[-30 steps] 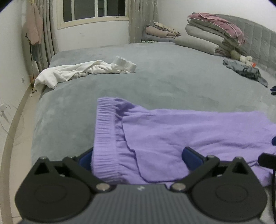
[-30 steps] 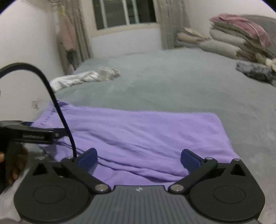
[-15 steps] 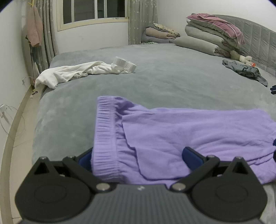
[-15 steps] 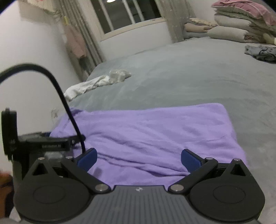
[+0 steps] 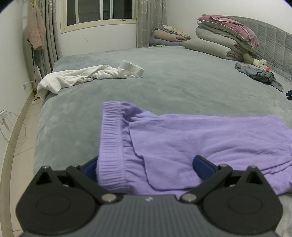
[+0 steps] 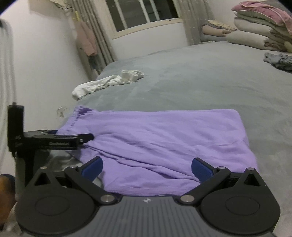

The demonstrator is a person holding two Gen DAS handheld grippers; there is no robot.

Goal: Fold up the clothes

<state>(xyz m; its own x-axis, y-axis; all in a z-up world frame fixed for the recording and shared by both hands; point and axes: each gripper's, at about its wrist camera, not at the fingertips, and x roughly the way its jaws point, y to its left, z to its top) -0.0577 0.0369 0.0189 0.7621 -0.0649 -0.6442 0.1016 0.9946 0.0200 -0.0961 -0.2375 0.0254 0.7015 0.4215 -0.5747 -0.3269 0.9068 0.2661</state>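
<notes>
Since a second ago, right claw (image 6: 147, 168) raised and swung a little, left claw's (image 5: 146, 165) view nearly unchanged; purple trousers (image 5: 191, 145) lying much as before on the grey bed (image 5: 182, 87), near its front edge.

Left claw wide open, blue fingers (image 5: 202, 165) spread either side of the ribbed waistband (image 5: 111, 144), the left finger partly hidden behind it. Cloth resting between the fingers without being pinched. Trousers stretched flat to the right from the waistband, with a folded flap running down from just beside it.

Right claw also wide open, blue fingers (image 6: 201, 169) apart over the near hem of the trousers, cloth lying loose between them. Seen from the right wrist camera as well: the left claw (image 6: 80, 138) from the side, black, reaching in at the waistband end, with a black cable block behind it. Blurred bit of a hand (image 6: 6, 191) at the lower left corner.

Farther back on the bed, a white garment (image 5: 82, 76) crumpled near the left edge, well apart from the trousers. Grey patterned garment (image 5: 259, 75) at the far right. Stacked quilts and pillows (image 5: 224, 40) against the grey headboard (image 5: 277, 43). Window (image 5: 98, 11) and curtains (image 5: 151, 21) on the far wall, pinkish clothing (image 5: 37, 31) hanging at left.
</notes>
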